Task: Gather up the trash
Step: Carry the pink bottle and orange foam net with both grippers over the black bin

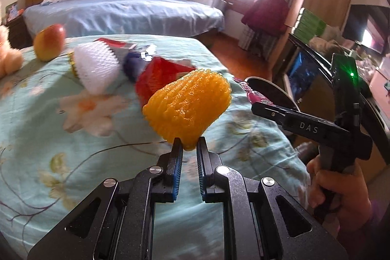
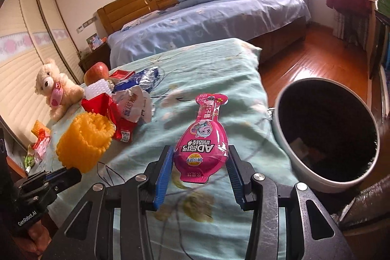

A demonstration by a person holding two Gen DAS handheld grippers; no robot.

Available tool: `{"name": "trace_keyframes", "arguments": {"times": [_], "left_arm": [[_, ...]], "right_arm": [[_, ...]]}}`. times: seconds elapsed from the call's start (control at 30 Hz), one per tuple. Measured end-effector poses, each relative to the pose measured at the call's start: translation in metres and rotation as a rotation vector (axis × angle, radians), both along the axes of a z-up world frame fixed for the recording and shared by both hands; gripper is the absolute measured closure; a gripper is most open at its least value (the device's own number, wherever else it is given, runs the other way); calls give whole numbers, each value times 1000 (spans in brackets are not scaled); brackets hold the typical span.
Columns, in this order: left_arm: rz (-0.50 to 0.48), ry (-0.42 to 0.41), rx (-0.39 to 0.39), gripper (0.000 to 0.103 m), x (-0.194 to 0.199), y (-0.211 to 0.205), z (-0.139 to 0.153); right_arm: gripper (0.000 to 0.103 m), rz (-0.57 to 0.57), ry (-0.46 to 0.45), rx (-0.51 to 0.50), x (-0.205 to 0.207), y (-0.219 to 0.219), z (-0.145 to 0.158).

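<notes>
Orange foam fruit net [image 1: 189, 105] is pinched in the left gripper [image 1: 189, 145], lifted for the trash bin [image 2: 326, 135]; the right gripper [image 2: 198, 168] stands open around the pink pouch [image 2: 203, 140].

The left gripper [image 1: 189, 143] pinches the yellow foam net [image 1: 189, 105] by its lower edge above the floral bedspread [image 1: 73, 138].

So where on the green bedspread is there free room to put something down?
Bare bedspread lies beyond the pink pouch, toward the far end, and between the pouch and the red wrappers. It is crowded on the left: yellow foam net, white foam net, apple, teddy bear.
</notes>
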State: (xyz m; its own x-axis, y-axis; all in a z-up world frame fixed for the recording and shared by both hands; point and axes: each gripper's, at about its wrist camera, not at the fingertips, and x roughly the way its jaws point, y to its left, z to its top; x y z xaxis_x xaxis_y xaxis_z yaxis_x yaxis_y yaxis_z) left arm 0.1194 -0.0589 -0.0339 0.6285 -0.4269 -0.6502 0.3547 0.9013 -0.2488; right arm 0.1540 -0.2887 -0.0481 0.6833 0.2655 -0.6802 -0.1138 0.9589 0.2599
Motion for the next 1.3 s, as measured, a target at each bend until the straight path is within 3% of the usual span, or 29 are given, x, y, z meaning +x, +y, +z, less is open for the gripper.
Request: {"name": "trace_keyframes", "arguments": {"times": [1.3], "left_arm": [[-231, 27, 90, 92, 56, -154, 1]], "right_arm": [[59, -236, 7, 1, -6, -123, -5]]}}
